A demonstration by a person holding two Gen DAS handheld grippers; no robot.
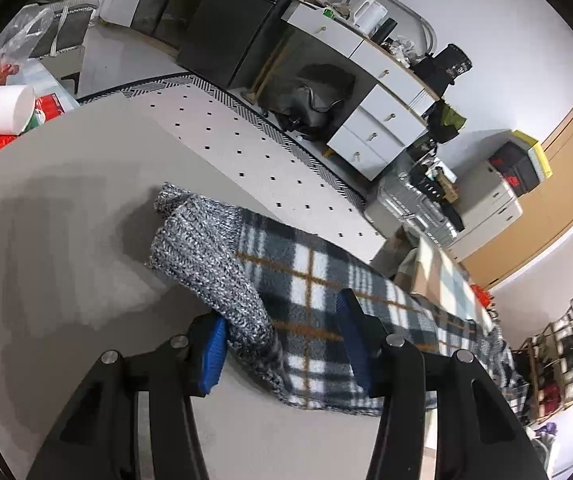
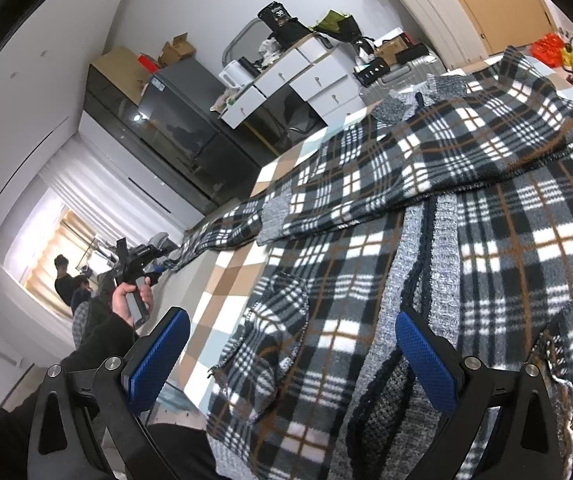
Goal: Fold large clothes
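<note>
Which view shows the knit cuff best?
Left wrist: the grey knit cuff fills the centre, lying between the open left gripper fingers. Right wrist shows it only far off, small, near the hand.

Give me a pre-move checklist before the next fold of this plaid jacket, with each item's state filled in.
1. Left gripper jaws apart around the knit cuff, nothing pinched: ok.
2. Cuff lying on the grey table, not hanging off the edge: ok.
3. Right gripper jaws wide open above the plaid jacket, nothing held: ok.
4. Jacket spread flat for folding: not ok, one plaid layer lies bunched across the body.
5. Sleeve straight from cuff to body: cannot tell, its far end runs out of the left wrist view.
6. White cup clear of the sleeve: ok.
</note>
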